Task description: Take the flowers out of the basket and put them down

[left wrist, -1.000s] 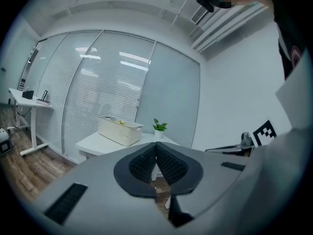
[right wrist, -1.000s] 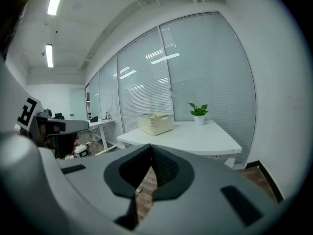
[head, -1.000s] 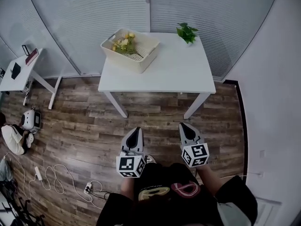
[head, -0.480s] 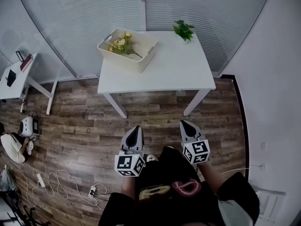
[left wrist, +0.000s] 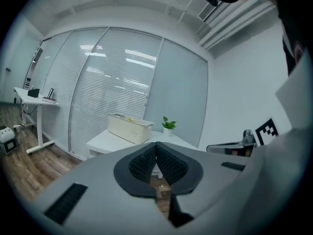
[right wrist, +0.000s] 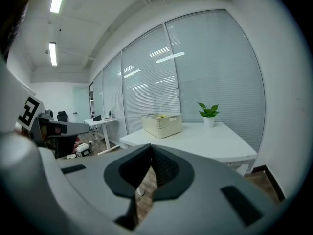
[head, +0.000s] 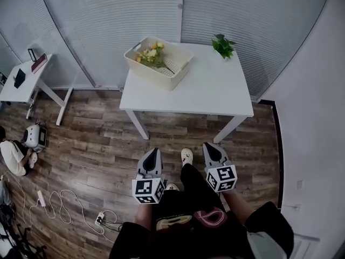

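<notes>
A cream basket (head: pixel 159 63) stands at the back left of the white table (head: pixel 215 96), with yellow flowers (head: pixel 152 53) lying in it. Both grippers hang over the wooden floor, well short of the table's front edge. My left gripper (head: pixel 153 154) is shut and holds nothing; the left gripper view shows its pads meeting (left wrist: pixel 156 146), with the basket (left wrist: pixel 129 128) far ahead. My right gripper (head: pixel 209 149) is also shut and holds nothing. The right gripper view puts its tips (right wrist: pixel 150 148) far below the distant basket (right wrist: pixel 162 124).
A small potted plant (head: pixel 223 45) sits at the table's back right corner. A glass wall with blinds runs behind the table. To the left are a side desk (head: pixel 21 82), a person sitting on the floor (head: pixel 13 155) and cables (head: pixel 59 206).
The person has stepped toward the table, and a shoe now shows between the grippers. Both grippers have moved slightly forward and stay shut.
</notes>
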